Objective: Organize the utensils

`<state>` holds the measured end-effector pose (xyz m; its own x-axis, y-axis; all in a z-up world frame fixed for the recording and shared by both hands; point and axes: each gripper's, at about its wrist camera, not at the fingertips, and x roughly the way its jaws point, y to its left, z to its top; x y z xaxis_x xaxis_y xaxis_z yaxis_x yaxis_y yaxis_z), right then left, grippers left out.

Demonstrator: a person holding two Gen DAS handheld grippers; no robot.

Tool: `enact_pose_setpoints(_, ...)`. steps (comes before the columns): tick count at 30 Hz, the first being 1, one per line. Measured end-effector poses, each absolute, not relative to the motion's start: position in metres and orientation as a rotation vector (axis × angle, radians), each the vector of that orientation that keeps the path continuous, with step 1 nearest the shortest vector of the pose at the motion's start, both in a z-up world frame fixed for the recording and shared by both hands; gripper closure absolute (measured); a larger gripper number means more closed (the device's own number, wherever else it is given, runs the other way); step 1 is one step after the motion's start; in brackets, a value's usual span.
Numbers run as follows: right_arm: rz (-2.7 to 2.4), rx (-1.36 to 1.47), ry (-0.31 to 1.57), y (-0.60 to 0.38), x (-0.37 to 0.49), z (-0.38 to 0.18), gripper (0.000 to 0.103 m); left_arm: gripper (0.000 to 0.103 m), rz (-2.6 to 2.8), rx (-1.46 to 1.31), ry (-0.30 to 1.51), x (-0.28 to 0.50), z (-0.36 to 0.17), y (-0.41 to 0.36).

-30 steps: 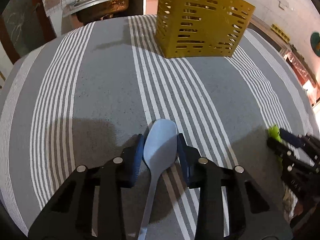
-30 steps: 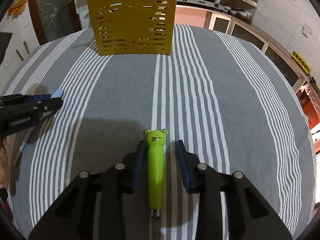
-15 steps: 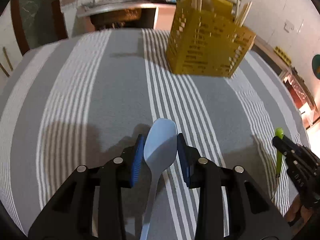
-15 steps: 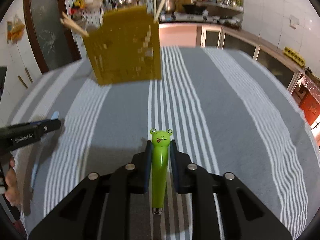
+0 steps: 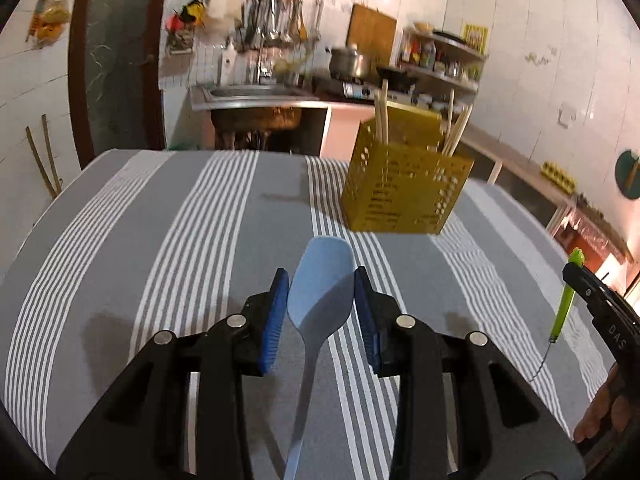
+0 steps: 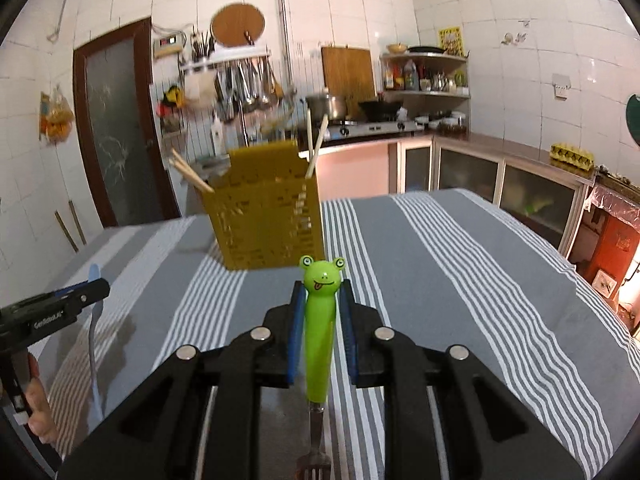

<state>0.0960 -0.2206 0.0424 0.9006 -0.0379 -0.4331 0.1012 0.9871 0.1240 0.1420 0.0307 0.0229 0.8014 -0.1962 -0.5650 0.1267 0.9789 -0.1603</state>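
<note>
My left gripper (image 5: 320, 280) is shut on the bowl of a light blue spoon (image 5: 316, 308), held above the striped tablecloth with its handle trailing back under the fingers. My right gripper (image 6: 321, 292) is shut on the green frog-headed handle of a fork (image 6: 318, 344), frog face forward and tines hanging below. A yellow perforated utensil holder (image 5: 404, 192) (image 6: 264, 228) stands upright ahead of both grippers with chopsticks (image 6: 316, 148) sticking out. The left wrist view shows the right gripper (image 5: 576, 270) with the fork (image 5: 563, 312) at the right edge. The right wrist view shows the left gripper (image 6: 98, 286) with the spoon (image 6: 93, 348).
A grey cloth with white stripes (image 5: 168, 240) covers the table. Behind the table are a sink counter (image 5: 256, 96), a stove with pots (image 6: 360, 120) and a dark door (image 6: 116, 120). A hand (image 5: 600, 412) shows at the right edge.
The right gripper closed on the frog handle. Both grippers rose off the cloth with their utensils and tilted up, so the kitchen wall now shows behind the holder.
</note>
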Motion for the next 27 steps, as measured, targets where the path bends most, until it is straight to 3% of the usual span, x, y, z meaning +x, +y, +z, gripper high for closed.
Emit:
enact_pose_setpoints(20, -0.052, 0.142, 0.289, -0.227, 0.076, 0.077, 0.085, 0.072, -0.206, -0.156, 0.448, 0.109, 0.062, 0.035)
enact_pose_setpoints(23, -0.051, 0.137, 0.282, -0.230, 0.078, 0.082, 0.085, 0.077, -0.213, -0.154, 0.444, 0.113, 0.064, 0.031)
enact_pose_setpoints(27, -0.052, 0.132, 0.277, -0.231, 0.081, 0.086, 0.085, 0.096, -0.223, -0.140, 0.452, 0.122, 0.063, 0.027)
